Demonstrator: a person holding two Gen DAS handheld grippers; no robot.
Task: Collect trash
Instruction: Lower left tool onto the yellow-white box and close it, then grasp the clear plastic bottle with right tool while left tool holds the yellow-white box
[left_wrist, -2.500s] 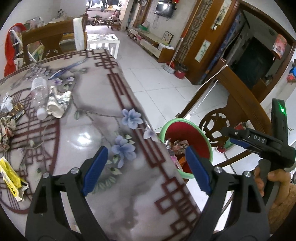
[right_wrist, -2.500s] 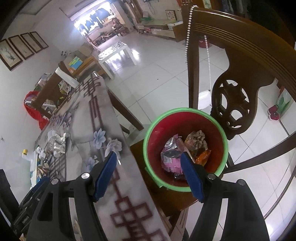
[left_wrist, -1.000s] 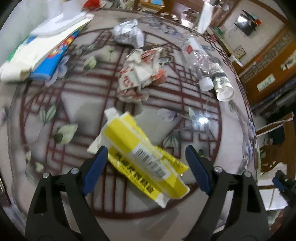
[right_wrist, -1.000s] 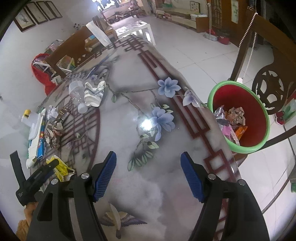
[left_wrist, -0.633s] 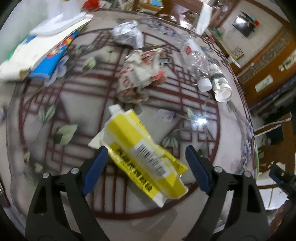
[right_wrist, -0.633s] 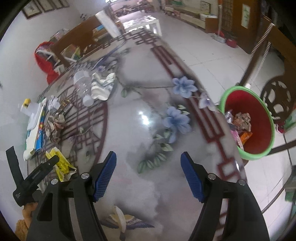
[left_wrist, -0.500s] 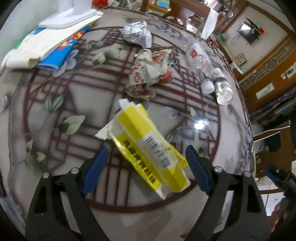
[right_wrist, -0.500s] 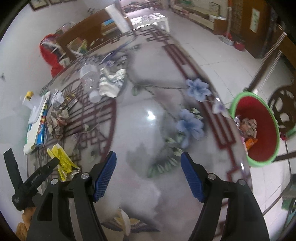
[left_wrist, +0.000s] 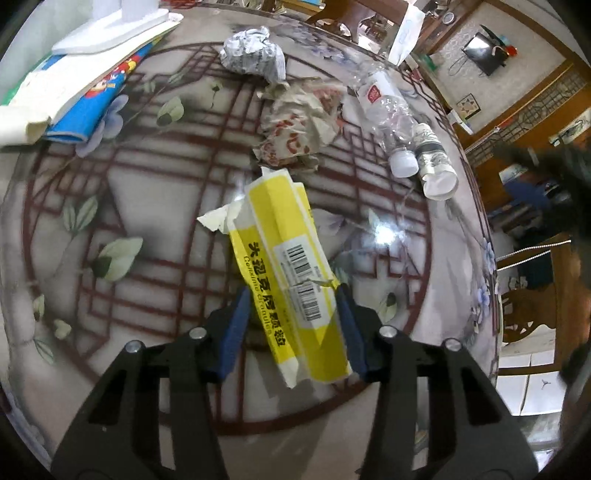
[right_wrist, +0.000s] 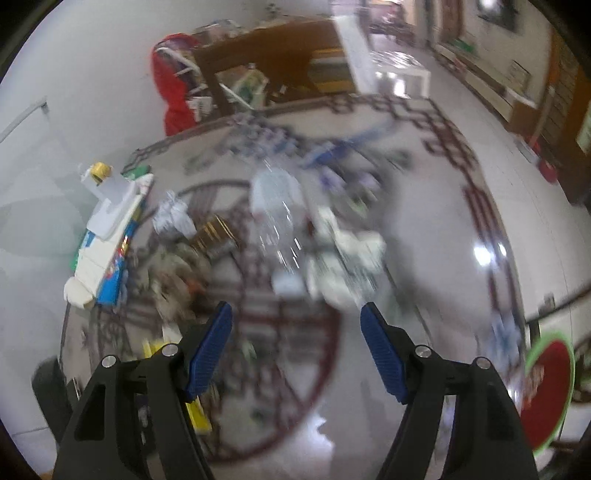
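Observation:
In the left wrist view my left gripper (left_wrist: 291, 325) is shut on a flattened yellow medicine box (left_wrist: 288, 273), with a pad against each side. Beyond it lie a crumpled red-and-white wrapper (left_wrist: 299, 125), a crumpled foil ball (left_wrist: 253, 53), a clear plastic bottle (left_wrist: 388, 110) and a small paper cup (left_wrist: 436, 170). In the blurred right wrist view my right gripper (right_wrist: 297, 347) is open and empty above the table, facing the bottle (right_wrist: 277, 225) and a white wrapper (right_wrist: 347, 258). The red bin with a green rim (right_wrist: 546, 387) is at the lower right.
Books and a white foam block (left_wrist: 92, 70) lie at the table's far left edge; they also show in the right wrist view (right_wrist: 107, 236). A wooden chair (right_wrist: 273, 66) and a red bag (right_wrist: 173, 81) stand behind the table. A chair back (left_wrist: 532, 306) is off the right edge.
My left gripper has closed from wide open onto the yellow box. My right gripper has swung away from the bin towards the bottle and wrappers, and its view is now blurred.

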